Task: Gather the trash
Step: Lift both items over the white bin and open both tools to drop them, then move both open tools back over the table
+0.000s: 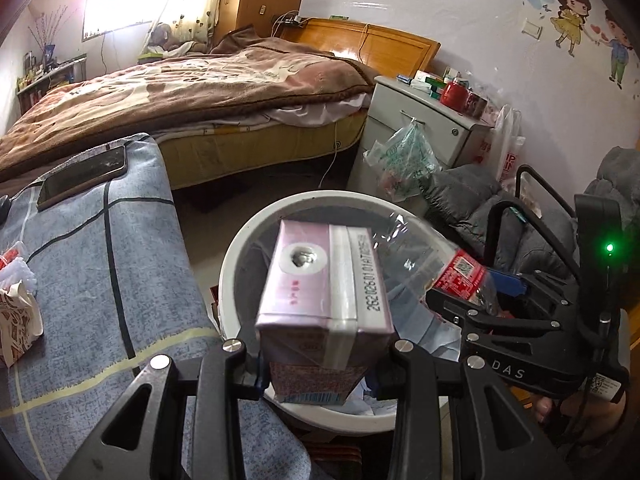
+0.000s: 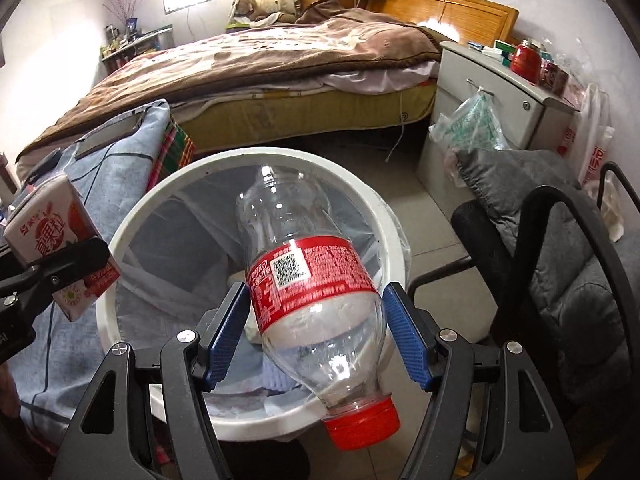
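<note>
A: Left wrist view: left gripper (image 1: 320, 354) holds drink carton (image 1: 326, 280) over white bin (image 1: 236, 264).
B: Right gripper (image 2: 316, 334) clamps plastic bottle (image 2: 312, 276) above it too. Neither dropped yet.
A: A wrapper (image 1: 16, 316) left on the cloth, I reckon.

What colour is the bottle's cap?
Red; the bottle cap shows best in the right wrist view.

We see a bench (image 1: 120, 280) draped in a blue-grey checked cloth (image 1: 80, 248), standing just beside the white trash bin (image 1: 230, 264). On the cloth, far from the bin, lies a dark phone (image 1: 82, 178); nearer us, at the cloth's outer edge, sits a crumpled paper wrapper (image 1: 16, 320). The bin itself stands on the tiled floor (image 2: 420, 216), with the bed (image 2: 260, 64) beyond it.
</note>
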